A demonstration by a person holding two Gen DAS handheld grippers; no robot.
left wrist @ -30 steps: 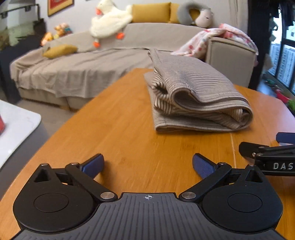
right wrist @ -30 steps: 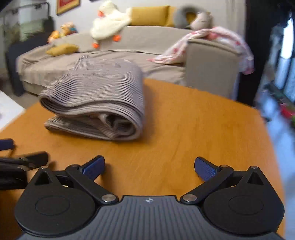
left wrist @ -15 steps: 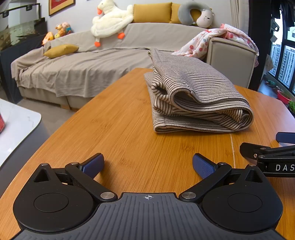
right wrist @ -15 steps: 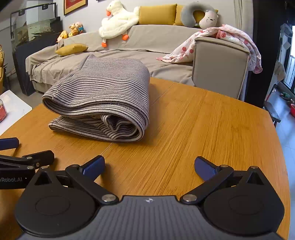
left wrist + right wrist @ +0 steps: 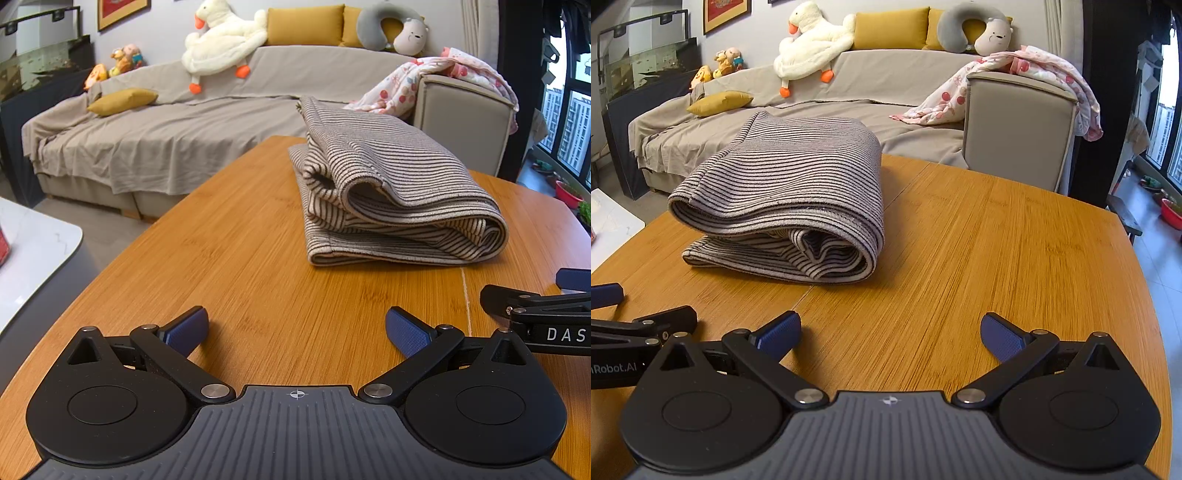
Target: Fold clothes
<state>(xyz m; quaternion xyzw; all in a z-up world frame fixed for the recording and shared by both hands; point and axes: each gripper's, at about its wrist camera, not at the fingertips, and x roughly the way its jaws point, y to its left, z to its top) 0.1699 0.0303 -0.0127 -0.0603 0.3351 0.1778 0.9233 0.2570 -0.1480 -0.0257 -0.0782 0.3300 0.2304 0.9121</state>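
A grey-and-cream striped garment (image 5: 391, 192) lies folded in a thick bundle on the wooden table (image 5: 236, 258). In the right wrist view the same striped garment (image 5: 790, 199) sits ahead and to the left. My left gripper (image 5: 297, 328) is open and empty, low over the table, a short way in front of the bundle. My right gripper (image 5: 890, 332) is also open and empty, near the table's front. Each gripper shows at the edge of the other's view: the right gripper (image 5: 554, 306) beside the left, the left gripper (image 5: 631, 317) beside the right.
Behind the table stands a grey covered sofa (image 5: 166, 136) with a plush goose (image 5: 221, 40), yellow cushions and a floral blanket (image 5: 436, 81) over its arm. A white side table (image 5: 33, 251) is at the left. A window (image 5: 569, 125) is at the right.
Both grippers have stayed open and nearly still, drawing back only slightly. The right wrist view, blurred a second ago, has settled. The folded garment has not moved.
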